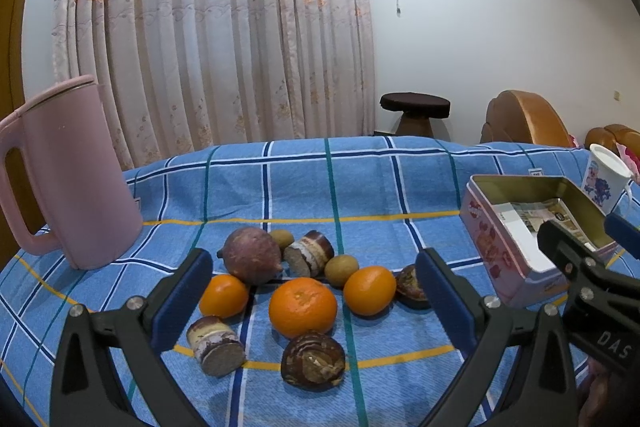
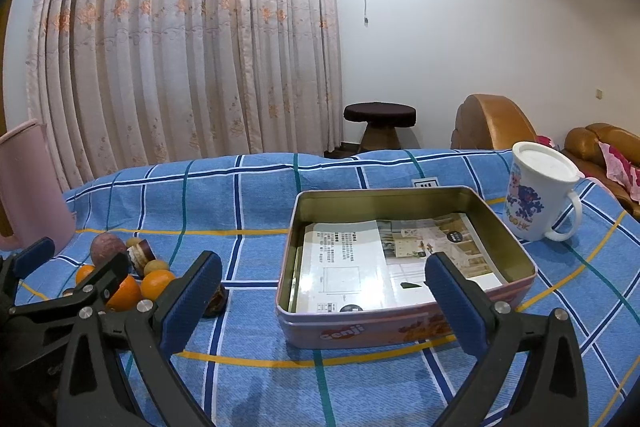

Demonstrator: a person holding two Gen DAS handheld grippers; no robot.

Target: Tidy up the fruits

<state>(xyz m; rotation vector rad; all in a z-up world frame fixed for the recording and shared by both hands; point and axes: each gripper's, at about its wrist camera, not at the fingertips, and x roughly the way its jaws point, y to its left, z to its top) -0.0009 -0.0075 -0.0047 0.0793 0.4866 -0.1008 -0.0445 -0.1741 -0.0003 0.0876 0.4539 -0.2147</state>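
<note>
Fruit cluster (image 1: 296, 291) on the tablecloth (image 1: 360, 187), center. Kettle (image 1: 68, 179) at 10 o'clock of it, tin (image 2: 404, 267) at 3 o'clock. Paper sheet (image 2: 360, 259) in the tin. Mug (image 2: 536, 195) at 1 o'clock of the tin, just beside it.

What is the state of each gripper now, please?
Left gripper: open, holding nothing, above the fruits.
Right gripper: open, holding nothing, before the tin.

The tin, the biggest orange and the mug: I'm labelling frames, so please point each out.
tin (image 2: 472, 205): right wrist view, on its far inner wall.
biggest orange (image 1: 303, 307): left wrist view, on its front face.
mug (image 2: 532, 203): right wrist view, on its printed side.
</note>
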